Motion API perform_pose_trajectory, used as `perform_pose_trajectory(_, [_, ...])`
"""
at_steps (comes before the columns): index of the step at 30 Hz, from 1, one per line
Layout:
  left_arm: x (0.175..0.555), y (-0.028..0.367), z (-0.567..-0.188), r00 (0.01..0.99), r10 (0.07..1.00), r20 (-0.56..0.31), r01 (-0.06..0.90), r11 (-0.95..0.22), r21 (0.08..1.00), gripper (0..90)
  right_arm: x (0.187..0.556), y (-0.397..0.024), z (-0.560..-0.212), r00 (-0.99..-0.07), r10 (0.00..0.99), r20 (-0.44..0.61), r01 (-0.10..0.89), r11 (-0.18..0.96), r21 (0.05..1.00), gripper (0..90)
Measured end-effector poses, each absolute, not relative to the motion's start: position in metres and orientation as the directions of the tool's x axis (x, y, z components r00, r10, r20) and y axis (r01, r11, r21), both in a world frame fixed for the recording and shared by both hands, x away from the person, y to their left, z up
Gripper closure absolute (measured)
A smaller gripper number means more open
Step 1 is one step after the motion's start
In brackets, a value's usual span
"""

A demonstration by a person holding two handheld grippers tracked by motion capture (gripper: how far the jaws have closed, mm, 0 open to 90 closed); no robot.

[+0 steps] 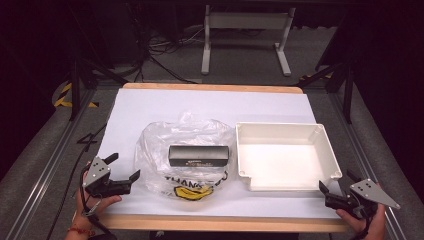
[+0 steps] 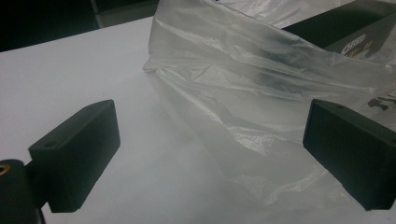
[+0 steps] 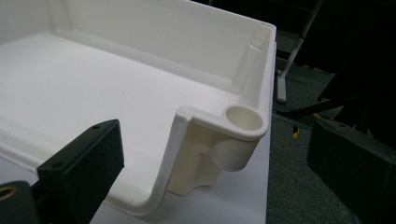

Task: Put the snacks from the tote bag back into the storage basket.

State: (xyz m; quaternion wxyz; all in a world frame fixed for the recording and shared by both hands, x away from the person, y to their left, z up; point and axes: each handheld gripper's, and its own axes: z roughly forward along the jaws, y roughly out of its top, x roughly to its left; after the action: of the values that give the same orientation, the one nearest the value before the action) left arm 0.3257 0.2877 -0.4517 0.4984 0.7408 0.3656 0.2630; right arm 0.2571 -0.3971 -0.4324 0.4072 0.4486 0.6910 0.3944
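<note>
Lying flat, crinkled clear plastic bag wraps black box.

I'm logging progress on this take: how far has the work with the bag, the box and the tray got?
Nothing looks done yet: the black box lies in the clear bag and the white tray is empty. In hand: the left claw stands open at the bag's edge, the right claw open at the tray's near corner, neither holding anything. Probably left: getting the box out and into the tray.

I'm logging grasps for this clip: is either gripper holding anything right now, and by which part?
Nothing is held. The left gripper stands open beside the plastic bag; the right gripper stands open at the white tray corner.
</note>
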Motion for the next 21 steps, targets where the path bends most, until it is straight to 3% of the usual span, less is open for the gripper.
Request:
perform_pose_trajectory(10, [0.324, 0.287, -0.452, 0.601, 0.799, 0.03, 0.278, -0.244, 0.929, 4.9, 0.253, -0.397, -0.426, -0.266, 0.942, -0.207, 0.287, 0.283, 0.915, 5.4])
perform_pose_trajectory(21, [0.326, 0.285, -0.454, 0.602, 0.798, 0.033, 0.287, -0.254, 0.924, 4.9, 0.251, -0.382, -0.412, -0.355, 0.904, -0.236, 0.238, 0.332, 0.913, 7.5])
